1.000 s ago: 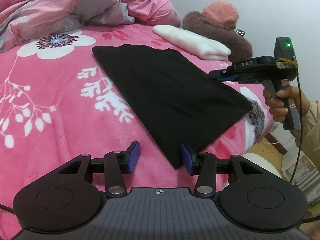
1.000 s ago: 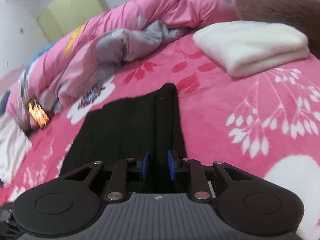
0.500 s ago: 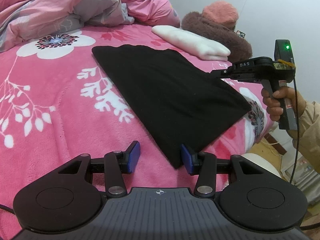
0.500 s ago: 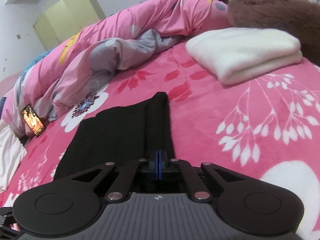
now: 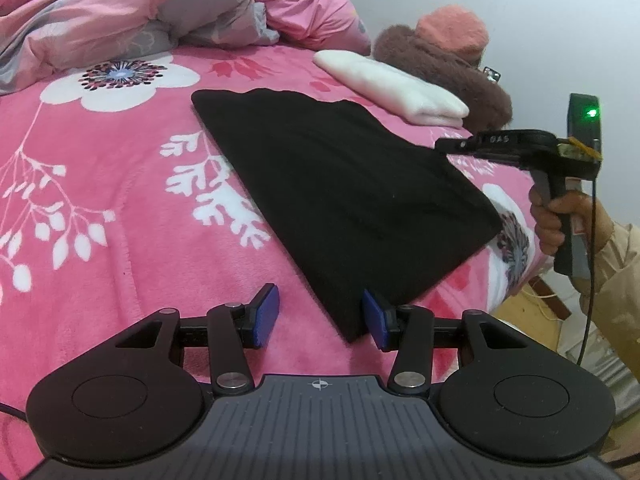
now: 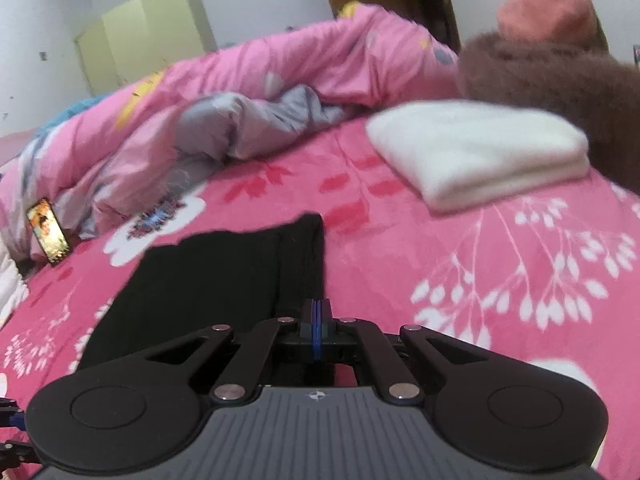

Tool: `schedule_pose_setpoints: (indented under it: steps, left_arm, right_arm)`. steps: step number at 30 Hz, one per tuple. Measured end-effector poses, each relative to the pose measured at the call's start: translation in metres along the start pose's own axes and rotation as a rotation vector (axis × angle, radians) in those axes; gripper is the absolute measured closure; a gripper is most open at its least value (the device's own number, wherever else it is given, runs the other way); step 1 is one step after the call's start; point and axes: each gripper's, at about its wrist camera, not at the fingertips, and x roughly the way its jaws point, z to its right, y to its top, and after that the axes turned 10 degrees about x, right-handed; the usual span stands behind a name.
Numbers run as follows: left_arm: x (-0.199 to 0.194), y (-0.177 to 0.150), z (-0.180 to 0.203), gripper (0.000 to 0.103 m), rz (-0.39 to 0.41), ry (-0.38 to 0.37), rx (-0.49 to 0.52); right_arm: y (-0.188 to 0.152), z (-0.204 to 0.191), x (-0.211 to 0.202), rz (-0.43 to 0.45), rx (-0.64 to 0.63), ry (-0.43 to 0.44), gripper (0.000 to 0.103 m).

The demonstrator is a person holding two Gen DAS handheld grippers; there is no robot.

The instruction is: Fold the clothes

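Pink fleece bedding (image 5: 120,208) with white flowers and sprigs covers the bed, and on it a black garment (image 5: 340,184) lies spread flat, already folded to a rough rectangle. All places below are given from this garment.

The left gripper (image 5: 320,318) hangs over the garment's near corner with its jaws about half open; the corner's tip sits between the blue pads, close to the right-hand pad, and nothing is pinched. The right gripper (image 6: 317,322) is at the garment's edge on the side away from the left gripper, jaws fully shut with the blue pads pressed together. Whether any black cloth is caught between them cannot be told. A hand (image 5: 560,220) holds its handle beyond that edge.

Past the garment's far side lies a folded white towel (image 5: 392,88), well apart, with a brown furry thing (image 5: 448,68) and a salmon-pink one (image 5: 452,28) behind it. A crumpled pink and grey quilt (image 5: 160,16) is heaped beyond the far end. Off to one side a lit phone (image 6: 47,230) leans against the quilt.
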Motion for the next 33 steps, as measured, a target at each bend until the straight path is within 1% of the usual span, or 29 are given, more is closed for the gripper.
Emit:
schedule_pose_setpoints:
  steps: [2,5,7,12,15,16,17,19,23,28,30,31,32,33]
  left_arm:
    - [0.000,0.000,0.000,0.055,-0.002,0.000,-0.001]
    - [0.001,0.000,0.002,0.054,-0.002,0.005,0.010]
    - [0.001,0.000,0.003,0.053,-0.002,0.003,0.016]
    - [0.002,-0.001,0.001,0.053,-0.002,-0.007,0.019]
    - [0.002,-0.001,0.001,0.053,0.000,-0.009,0.025]
    - [0.002,-0.002,0.001,0.053,0.000,-0.010,0.027]
    - [0.002,-0.002,0.001,0.053,0.001,-0.012,0.029]
    - [0.002,-0.002,0.000,0.053,0.001,-0.015,0.032]
    - [0.002,-0.002,-0.001,0.053,0.002,-0.022,0.034]
    - [0.003,-0.003,-0.001,0.053,0.005,-0.025,0.039]
    - [0.004,-0.004,-0.001,0.053,0.007,-0.026,0.040]
    - [0.004,-0.004,-0.001,0.053,0.008,-0.026,0.041]
    - [0.003,-0.004,-0.001,0.053,0.009,-0.026,0.041]
    - [0.003,-0.004,-0.001,0.053,0.009,-0.026,0.042]
  right_arm:
    - [-0.001,-0.002,0.003,-0.007,-0.014,-0.008,0.103]
    - [-0.005,0.009,0.023,-0.111,0.009,-0.028,0.103]
    - [-0.003,0.016,0.027,-0.135,0.048,-0.024,0.103]
    - [0.026,0.015,0.027,-0.101,0.079,0.031,0.101]
    - [0.039,0.007,0.045,-0.124,0.049,0.059,0.096]
    - [0.042,0.004,0.054,-0.135,0.035,0.063,0.090]
    - [0.044,0.002,0.063,-0.147,0.022,0.063,0.087]
    - [0.048,-0.003,0.082,-0.168,-0.002,0.054,0.087]
    - [0.054,-0.008,0.109,-0.186,-0.022,0.048,0.087]
    - [0.061,-0.007,0.127,-0.177,-0.030,0.043,0.087]
    - [0.063,-0.007,0.131,-0.169,-0.032,0.050,0.090]
    - [0.063,-0.007,0.130,-0.158,-0.036,0.052,0.097]
    - [0.064,-0.008,0.129,-0.145,-0.043,0.050,0.100]
    - [0.064,-0.008,0.128,-0.130,-0.049,0.049,0.100]
